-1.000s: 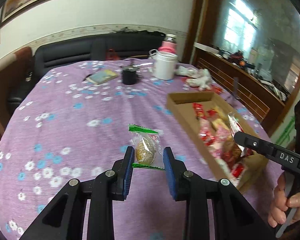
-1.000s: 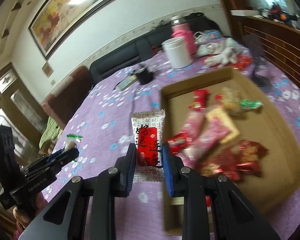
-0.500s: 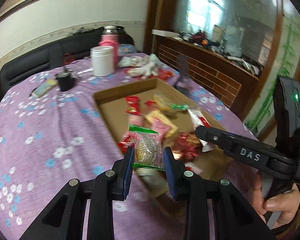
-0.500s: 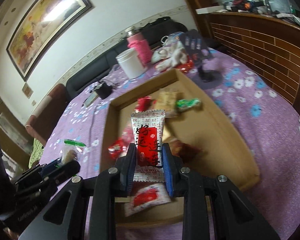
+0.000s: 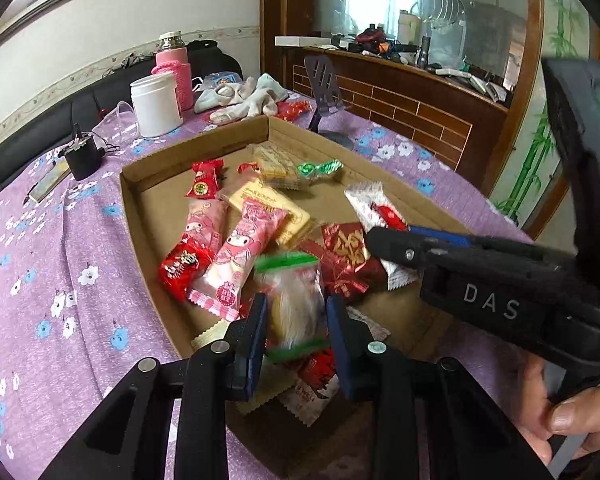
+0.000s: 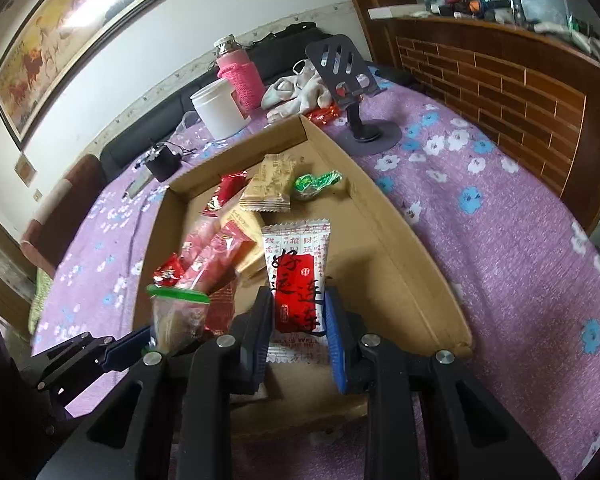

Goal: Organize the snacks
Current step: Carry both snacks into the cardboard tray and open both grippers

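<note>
My left jaws (image 5: pixel 296 326) pinch a green-edged snack (image 5: pixel 294 300); my right jaws (image 6: pixel 298 316) grip a red-and-white packet (image 6: pixel 298 276). Both hang over the cardboard box (image 6: pixel 412 260) just ahead. Next step, I judge: release them among the snacks below.

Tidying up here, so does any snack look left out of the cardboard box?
Yes: a red-wrapped snack lies on the purple tablecloth just beyond the cardboard box's far corner, beside the pile of white cloths, while the other loose snacks sit inside the box.
</note>
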Demonstrator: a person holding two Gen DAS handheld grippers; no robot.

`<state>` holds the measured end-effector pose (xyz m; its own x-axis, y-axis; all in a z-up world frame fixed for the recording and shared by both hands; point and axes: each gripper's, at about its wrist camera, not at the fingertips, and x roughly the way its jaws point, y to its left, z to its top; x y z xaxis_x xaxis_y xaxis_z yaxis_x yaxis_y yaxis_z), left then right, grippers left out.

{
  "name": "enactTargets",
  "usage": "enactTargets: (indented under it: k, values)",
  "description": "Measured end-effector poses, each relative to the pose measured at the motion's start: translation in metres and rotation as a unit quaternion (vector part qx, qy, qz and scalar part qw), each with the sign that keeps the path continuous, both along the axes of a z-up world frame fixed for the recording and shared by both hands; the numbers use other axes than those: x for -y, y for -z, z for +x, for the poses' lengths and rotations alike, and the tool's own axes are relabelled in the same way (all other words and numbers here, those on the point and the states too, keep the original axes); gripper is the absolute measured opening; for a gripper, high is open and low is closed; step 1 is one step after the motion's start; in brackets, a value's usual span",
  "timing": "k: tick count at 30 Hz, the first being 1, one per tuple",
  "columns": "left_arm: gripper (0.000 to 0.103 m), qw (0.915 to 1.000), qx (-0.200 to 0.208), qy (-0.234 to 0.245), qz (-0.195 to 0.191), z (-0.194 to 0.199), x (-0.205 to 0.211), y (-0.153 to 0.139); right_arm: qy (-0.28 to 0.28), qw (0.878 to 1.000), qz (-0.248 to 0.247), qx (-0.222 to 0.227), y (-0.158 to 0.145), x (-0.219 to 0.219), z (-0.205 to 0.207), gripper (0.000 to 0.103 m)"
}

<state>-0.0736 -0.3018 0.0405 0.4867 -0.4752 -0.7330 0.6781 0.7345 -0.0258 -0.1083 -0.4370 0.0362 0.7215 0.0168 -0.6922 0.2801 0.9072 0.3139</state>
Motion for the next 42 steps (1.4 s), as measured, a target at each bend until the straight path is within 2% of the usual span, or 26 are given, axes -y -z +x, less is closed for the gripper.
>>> enactTargets:
  k: [12,25,30,42]
  values:
    - [0.03,0.9993,0.034,0.0,0.014,-0.003,0.001,0.006,0.002,0.998,-0.058,-0.024,0.001,-0.007,0.008,0.024]
    - [0.03,0.998,0.062,0.002,0.017,-0.011,0.001,0.002,0.002,0.997,-0.065,-0.027,0.0,-0.009,0.006,0.025]
    - [0.03,0.9978,0.065,0.001,0.015,-0.012,0.001,-0.001,0.005,0.998,-0.064,-0.025,-0.003,-0.009,0.001,0.03]
    - [0.032,0.9965,0.083,-0.003,0.012,-0.021,-0.005,-0.012,0.01,0.997,-0.072,-0.015,-0.017,-0.013,-0.012,0.033]
